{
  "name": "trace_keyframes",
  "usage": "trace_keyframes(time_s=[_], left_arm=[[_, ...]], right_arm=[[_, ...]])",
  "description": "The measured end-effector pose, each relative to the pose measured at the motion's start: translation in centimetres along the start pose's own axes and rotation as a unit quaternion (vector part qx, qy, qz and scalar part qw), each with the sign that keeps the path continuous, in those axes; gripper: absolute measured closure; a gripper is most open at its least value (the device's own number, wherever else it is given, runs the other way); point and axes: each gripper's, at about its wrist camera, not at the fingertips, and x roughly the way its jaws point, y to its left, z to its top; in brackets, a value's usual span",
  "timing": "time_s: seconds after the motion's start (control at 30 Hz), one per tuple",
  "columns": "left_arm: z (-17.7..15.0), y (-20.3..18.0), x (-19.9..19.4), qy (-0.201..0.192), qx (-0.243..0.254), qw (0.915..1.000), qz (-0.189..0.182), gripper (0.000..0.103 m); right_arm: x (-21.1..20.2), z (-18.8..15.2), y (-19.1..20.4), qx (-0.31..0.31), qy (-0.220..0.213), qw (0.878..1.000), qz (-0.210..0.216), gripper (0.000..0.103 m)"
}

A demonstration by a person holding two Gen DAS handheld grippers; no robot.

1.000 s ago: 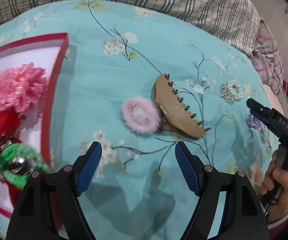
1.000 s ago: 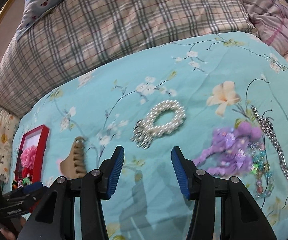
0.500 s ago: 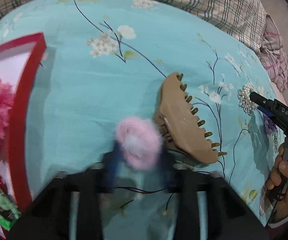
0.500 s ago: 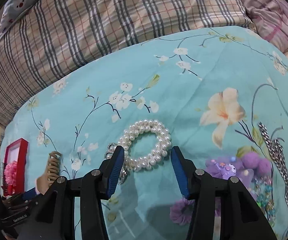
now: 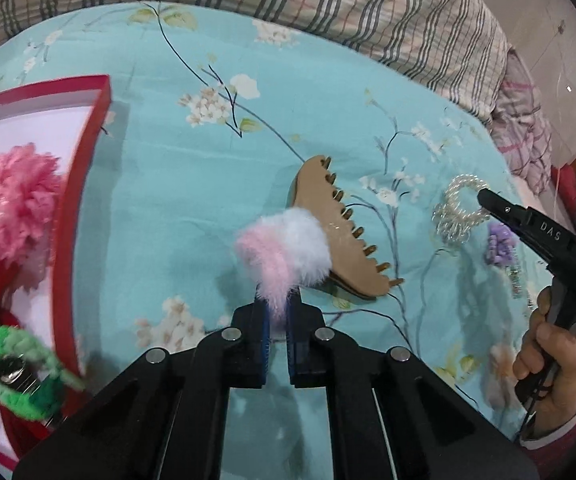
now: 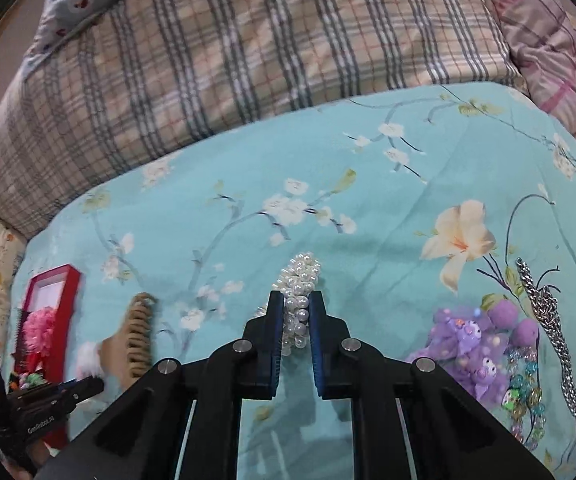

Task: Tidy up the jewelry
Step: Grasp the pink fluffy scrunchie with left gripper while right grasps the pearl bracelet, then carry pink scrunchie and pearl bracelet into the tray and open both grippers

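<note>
Readable writing: we read "DAS" on the side of the right gripper [image 5: 488, 202] in the left wrist view; on the left gripper's body, seen low left in the right wrist view, a white line of small print, roughly "GenRobot.AI", though we are not sure of every letter.
Left gripper [image 5: 276, 312]: we see the blue pads drawn close together and clamped on the lower tuft of the pink and white fluffy scrunchie [image 5: 286, 250].
Scrunchie position: it stands up from the finger tips, straight ahead of them, overlapping the near end of the tan claw clip [image 5: 340, 226]; we cannot tell whether the two touch.
Right gripper, own view [image 6: 295, 312]: fingers nearly together, pinching the pearl bracelet [image 6: 300, 280] between the pads.
Bracelet position: pearls fill the gap between the pads and rise beyond the tips; the far loop is above the turquoise floral bedspread [image 6: 368, 208].
Red box [image 5: 88, 168]: left of the left gripper, on the bedspread; it holds a pink pom-pom scrunchie [image 5: 12, 200] and a green scrunchie [image 5: 16, 376].
Right of right gripper: purple hair tie [image 6: 472, 336], beaded bracelet [image 6: 528, 384] and silver chain [image 6: 548, 320], lying close together.
Behind: plaid quilt [image 6: 248, 52] along the far edge.
Hand [image 5: 548, 364]: we see it gripping the right tool's handle.
</note>
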Motion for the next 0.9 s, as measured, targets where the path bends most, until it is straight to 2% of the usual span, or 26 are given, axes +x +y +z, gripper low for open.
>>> trace_keyframes(time_s=[0.5, 0.9], left_arm=[[-1.4, 2.6, -6.6, -0.047, -0.025, 0.9986, -0.002, 0.098], [-3.3, 9.8, -13.2, -0.086, -0.068, 0.9928, 0.049, 0.098]], right_arm=[[-4.2, -0.9, 8.4, -0.048, -0.009, 0.995, 0.082, 0.091], [-4.7, -3.4, 18.1, -0.094, 0.014, 0.982, 0.164, 0.091]])
